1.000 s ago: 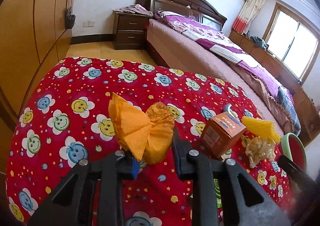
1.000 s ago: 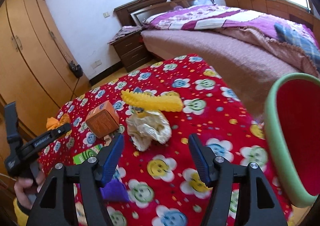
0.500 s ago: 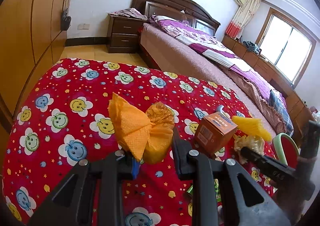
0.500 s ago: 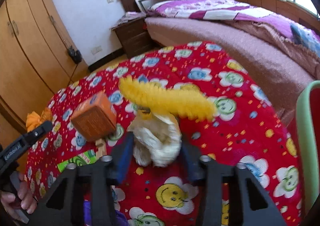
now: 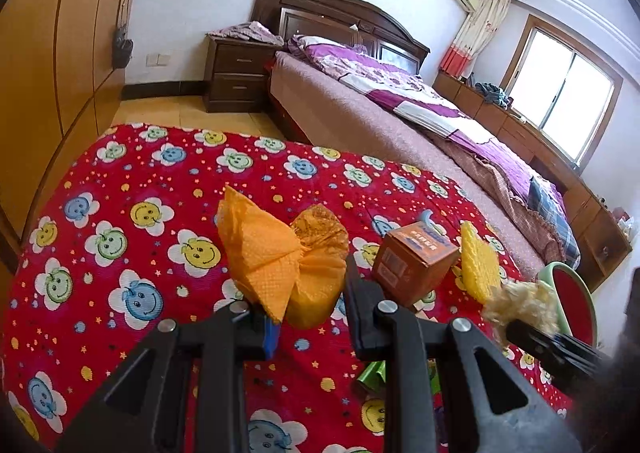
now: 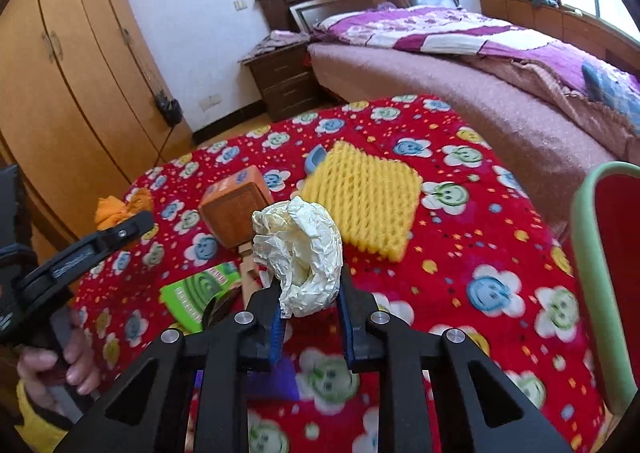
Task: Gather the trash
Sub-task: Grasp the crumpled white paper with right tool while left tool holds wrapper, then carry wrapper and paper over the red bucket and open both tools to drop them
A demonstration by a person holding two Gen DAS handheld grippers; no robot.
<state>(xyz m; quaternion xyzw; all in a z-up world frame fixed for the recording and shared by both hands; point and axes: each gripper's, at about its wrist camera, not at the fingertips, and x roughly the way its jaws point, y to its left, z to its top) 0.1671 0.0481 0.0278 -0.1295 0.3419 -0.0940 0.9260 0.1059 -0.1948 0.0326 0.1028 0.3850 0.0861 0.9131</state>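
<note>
Left gripper clamped on orange paper wad; right gripper jaws closing, pressing crumpled white wrapper.

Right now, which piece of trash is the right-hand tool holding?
The crumpled cream paper ball, pinched between the closing fingers. The orange box, yellow foam net and green packet lie loose on the table.

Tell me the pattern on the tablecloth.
Red tablecloth with smiley-face flowers and small stars; clearest in the left wrist view.

Both wrist cameras look down along their claws, close over the shared red cloth toward the bed.
</note>
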